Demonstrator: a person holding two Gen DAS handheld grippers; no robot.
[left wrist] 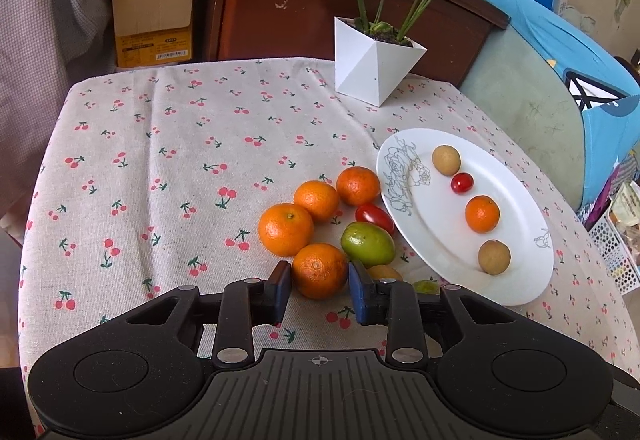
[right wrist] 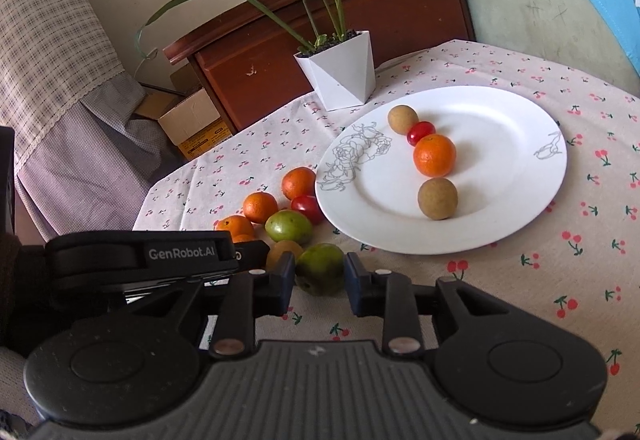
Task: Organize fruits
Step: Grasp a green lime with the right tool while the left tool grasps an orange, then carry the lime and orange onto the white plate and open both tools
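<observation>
- Your table is covered by a cherry-print cloth [left wrist: 168,144], with a white faceted planter [left wrist: 372,68] standing at its far edge.
- The white oval plate [right wrist: 500,112] lies on the cloth to the right of the loose fruit. It carries one row: a brown longan [right wrist: 403,119], a cherry tomato [right wrist: 420,132], an orange [right wrist: 434,155] and a second brown longan [right wrist: 437,198].
- Your left gripper [left wrist: 320,286] has its blue pads on either side of the nearest orange [left wrist: 319,270], which rests on the cloth. The pads sit right at its flanks and look clamped on it.
- Your right gripper [right wrist: 319,282] brackets a green fruit [right wrist: 320,269] on the cloth, pads tight against its sides, just short of the plate's near rim.
- Loose beside the plate lie three more oranges [left wrist: 285,229], a larger green fruit [left wrist: 367,244], a red tomato [left wrist: 375,218] touching the rim, and a brown fruit [left wrist: 384,273] partly hidden behind your left gripper's right finger.
</observation>
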